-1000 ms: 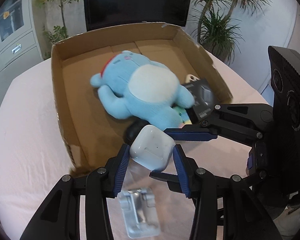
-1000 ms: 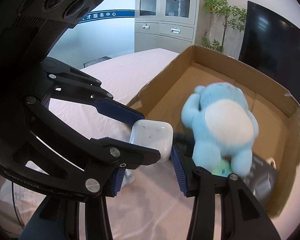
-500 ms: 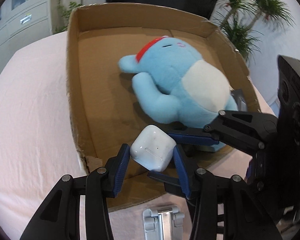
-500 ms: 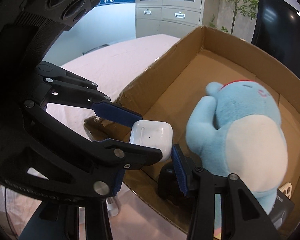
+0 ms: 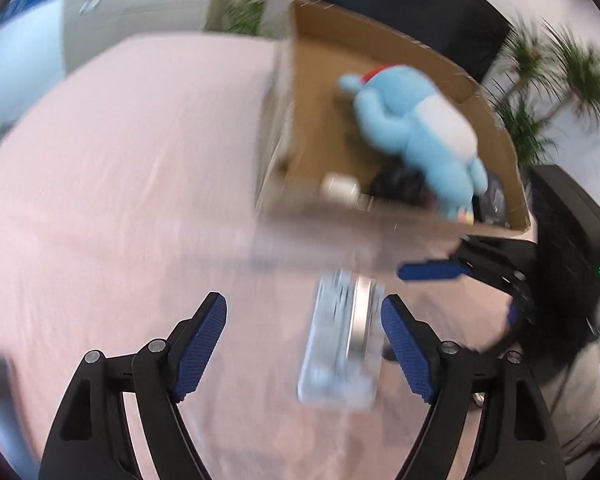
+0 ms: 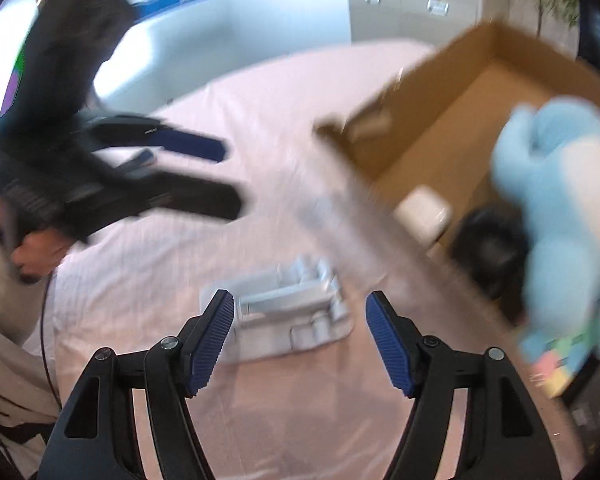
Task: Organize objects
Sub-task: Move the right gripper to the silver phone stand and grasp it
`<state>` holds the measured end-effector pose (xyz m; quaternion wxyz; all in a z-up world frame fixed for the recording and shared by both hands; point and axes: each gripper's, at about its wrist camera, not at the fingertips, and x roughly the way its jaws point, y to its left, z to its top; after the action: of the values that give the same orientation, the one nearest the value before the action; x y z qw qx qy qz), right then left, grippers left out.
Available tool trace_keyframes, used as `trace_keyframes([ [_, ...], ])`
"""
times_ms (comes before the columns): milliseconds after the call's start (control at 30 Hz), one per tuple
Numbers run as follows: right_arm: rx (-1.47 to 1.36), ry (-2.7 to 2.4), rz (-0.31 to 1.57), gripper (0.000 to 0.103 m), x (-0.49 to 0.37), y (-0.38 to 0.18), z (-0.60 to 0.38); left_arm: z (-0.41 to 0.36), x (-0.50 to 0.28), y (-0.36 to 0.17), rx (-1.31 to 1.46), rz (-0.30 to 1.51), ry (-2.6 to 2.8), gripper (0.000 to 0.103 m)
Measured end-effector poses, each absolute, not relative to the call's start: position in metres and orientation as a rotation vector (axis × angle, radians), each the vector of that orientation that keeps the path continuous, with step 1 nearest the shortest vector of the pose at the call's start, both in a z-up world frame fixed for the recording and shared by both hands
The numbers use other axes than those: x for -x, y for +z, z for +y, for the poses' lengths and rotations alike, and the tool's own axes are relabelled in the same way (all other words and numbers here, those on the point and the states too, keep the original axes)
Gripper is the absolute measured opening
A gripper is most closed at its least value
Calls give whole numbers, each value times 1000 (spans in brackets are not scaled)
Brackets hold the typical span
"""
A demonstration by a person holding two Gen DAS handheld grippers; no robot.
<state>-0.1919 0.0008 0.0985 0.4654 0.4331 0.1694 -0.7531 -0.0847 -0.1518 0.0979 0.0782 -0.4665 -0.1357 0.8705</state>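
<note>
The white earbud case (image 5: 340, 188) lies inside the cardboard box (image 5: 496, 128) at its near left corner, next to a blue plush toy (image 5: 420, 124); it also shows in the right wrist view (image 6: 422, 210). My left gripper (image 5: 304, 344) is open and empty above the pink tablecloth. My right gripper (image 6: 300, 336) is open and empty, above a silver folding stand (image 6: 288, 318) that lies on the cloth in front of the box. The stand also shows in the left wrist view (image 5: 342, 340). Both views are motion-blurred.
A dark round object (image 6: 488, 244) and coloured sticky notes (image 6: 556, 364) lie in the box by the plush. The pink tablecloth (image 5: 120, 184) spreads left of the box. Cabinets, plants and a dark screen stand behind.
My left gripper let go of the white earbud case, which now lies in the box. Both grippers opened and pulled back from the box over the cloth.
</note>
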Motion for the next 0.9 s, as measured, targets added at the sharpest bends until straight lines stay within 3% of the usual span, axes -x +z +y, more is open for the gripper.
trace_keyframes([
  [67,-1115,-1808,395,80,195,82,-6,-153,67,80,1444,-485,2568,80],
  [167,-1127,-1839,388,81,191,71,-11,-147,47,63,1509,-487,2544,80],
  [233,-1128,-1886,370,70,183,73,-4,-142,34,54,1542,-469,2547,80],
  [267,-1138,-1897,362,54,181,73,-1,-140,28,52,1549,-464,2547,80],
  [300,-1155,-1904,366,47,176,72,2,-137,21,49,1551,-465,2537,80],
  [467,-1126,-1873,441,47,108,64,19,-125,6,46,1533,-356,2551,80],
  [633,-1097,-2038,386,56,110,71,22,-134,24,52,1502,-479,2581,79],
  [667,-1100,-2053,357,61,118,73,21,-131,27,52,1506,-471,2585,77],
  [800,-1154,-2024,309,62,146,68,5,-126,38,48,1565,-449,2629,67],
  [900,-1160,-1986,361,62,163,60,-11,-126,35,48,1551,-477,2633,46],
])
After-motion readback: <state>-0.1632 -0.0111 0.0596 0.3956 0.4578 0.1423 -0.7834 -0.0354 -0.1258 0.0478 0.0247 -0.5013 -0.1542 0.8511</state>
